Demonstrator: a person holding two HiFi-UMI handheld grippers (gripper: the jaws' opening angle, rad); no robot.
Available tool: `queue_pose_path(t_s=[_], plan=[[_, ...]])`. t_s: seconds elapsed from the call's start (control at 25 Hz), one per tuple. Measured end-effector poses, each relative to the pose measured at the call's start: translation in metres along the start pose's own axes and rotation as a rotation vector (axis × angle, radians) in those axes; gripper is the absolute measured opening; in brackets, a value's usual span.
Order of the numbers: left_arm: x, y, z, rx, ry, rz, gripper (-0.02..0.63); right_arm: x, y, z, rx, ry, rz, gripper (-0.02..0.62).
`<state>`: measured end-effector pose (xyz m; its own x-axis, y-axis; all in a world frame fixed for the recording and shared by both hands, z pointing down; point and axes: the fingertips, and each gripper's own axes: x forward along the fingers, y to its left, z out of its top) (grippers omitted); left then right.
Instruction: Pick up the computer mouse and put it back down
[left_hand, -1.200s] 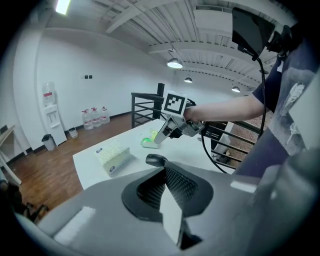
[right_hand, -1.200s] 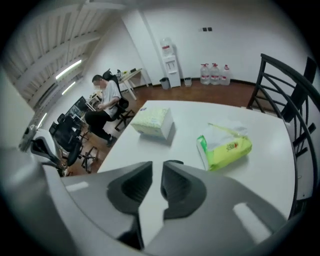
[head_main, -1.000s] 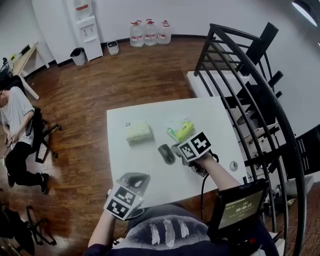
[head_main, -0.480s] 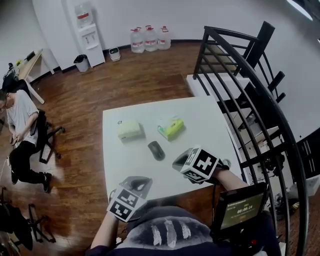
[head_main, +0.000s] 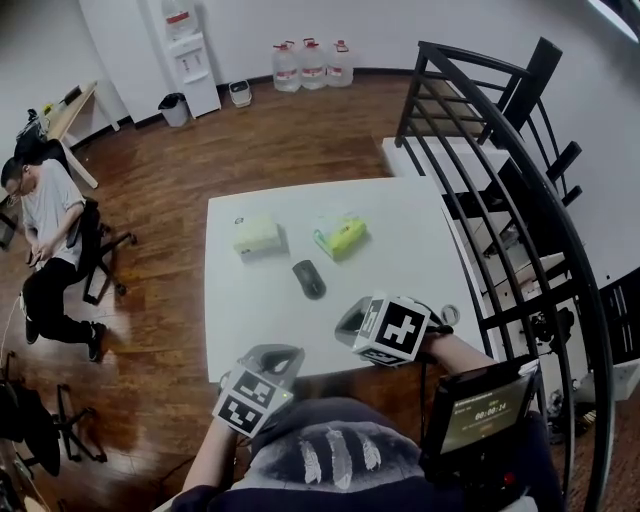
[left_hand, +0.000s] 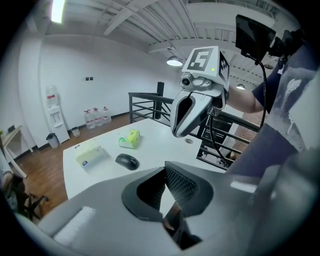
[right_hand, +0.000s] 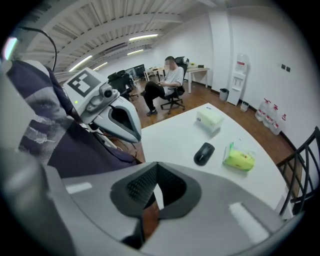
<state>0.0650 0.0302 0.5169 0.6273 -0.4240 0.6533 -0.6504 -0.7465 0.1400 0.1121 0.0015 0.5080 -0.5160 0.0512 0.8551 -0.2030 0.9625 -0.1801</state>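
The dark computer mouse (head_main: 309, 279) lies alone near the middle of the white table (head_main: 400, 260); it also shows in the left gripper view (left_hand: 127, 161) and the right gripper view (right_hand: 203, 152). My right gripper (head_main: 350, 322) hangs over the table's near edge, down and right of the mouse and well apart from it, its jaws shut and empty (right_hand: 156, 167). My left gripper (head_main: 276, 358) sits just off the near edge, down and left of the mouse, jaws shut on nothing (left_hand: 164, 172).
Beyond the mouse lie a yellow-green tissue pack (head_main: 340, 238) and a pale yellow pack (head_main: 255, 236). A small round disc (head_main: 449, 314) rests at the table's right near corner. A black stair railing (head_main: 480, 150) runs along the right. A person sits on a chair (head_main: 45, 240) far left.
Both grippers have drawn back from the table's middle toward its near edge. The right gripper, which was right beside the mouse, has left it and rolled over. The mouse lies still.
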Motion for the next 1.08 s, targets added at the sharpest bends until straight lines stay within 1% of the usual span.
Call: queue_pose_path(t_s=[0.2,0.36,0.56,0.76,0.92,1.08], plan=[[-0.003,0.007,-0.001,-0.006,0.013,0.024,0.015,0.007,0.003,0.004,-0.018,-0.012,0.019,0.004],[-0.002,0.013,-0.004,0.001,0.027,0.025,0.015,0.014,0.004,0.007,-0.028,-0.002,0.039,0.005],[-0.005,0.025,-0.005,0.013,0.027,0.030,0.015,0.018,-0.003,0.024,-0.040,-0.001,0.038,0.005],[-0.007,0.033,-0.010,0.009,0.031,0.022,0.015,0.019,-0.003,0.037,-0.051,0.008,0.045,0.004],[-0.011,0.043,-0.012,0.003,0.027,0.023,0.015,0.022,-0.004,0.047,-0.083,0.029,0.050,0.005],[-0.014,0.052,-0.016,0.000,0.029,0.023,0.015,0.022,-0.009,0.057,-0.116,0.049,0.035,0.005]])
